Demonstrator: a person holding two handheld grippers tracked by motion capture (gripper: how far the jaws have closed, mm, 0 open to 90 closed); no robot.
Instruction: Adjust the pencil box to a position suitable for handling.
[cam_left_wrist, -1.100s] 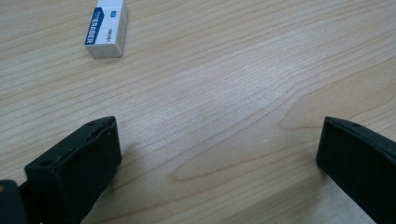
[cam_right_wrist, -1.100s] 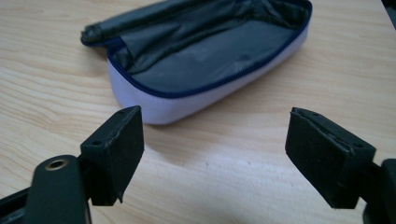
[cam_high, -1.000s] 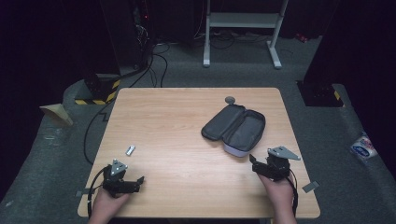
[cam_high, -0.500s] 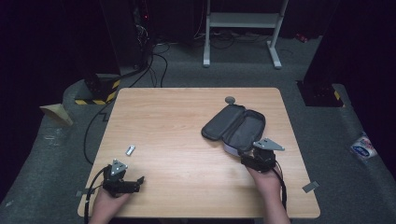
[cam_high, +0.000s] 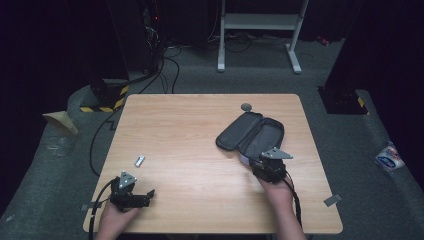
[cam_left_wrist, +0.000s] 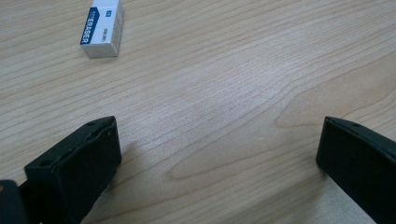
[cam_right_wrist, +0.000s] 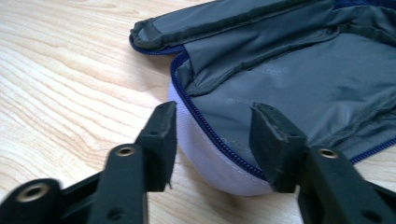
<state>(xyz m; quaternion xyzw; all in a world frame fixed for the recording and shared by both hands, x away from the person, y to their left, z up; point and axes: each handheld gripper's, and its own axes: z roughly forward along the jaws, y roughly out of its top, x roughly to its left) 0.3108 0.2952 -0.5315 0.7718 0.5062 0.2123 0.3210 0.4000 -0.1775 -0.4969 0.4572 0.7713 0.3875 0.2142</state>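
High view: your right gripper (cam_high: 263, 161) sits at the near end of the open case (cam_high: 252, 136) on the right half of the table (cam_high: 200, 125), your left gripper (cam_high: 142, 196) rests spread near the front-left corner, the eraser (cam_high: 139, 161) lies just beyond it and a small grey round thing (cam_high: 246, 106) sits past the case. Left gripper view: jaws wide apart over bare wood, holding nothing, eraser (cam_left_wrist: 102, 27) ahead to the left. Right gripper view: jaws part-open astride the case's (cam_right_wrist: 289, 79) zipped rim (cam_right_wrist: 205, 123), not yet pinching, so this looks like the approach to grip the case edge; next you likely need to ease forward and close on that rim.
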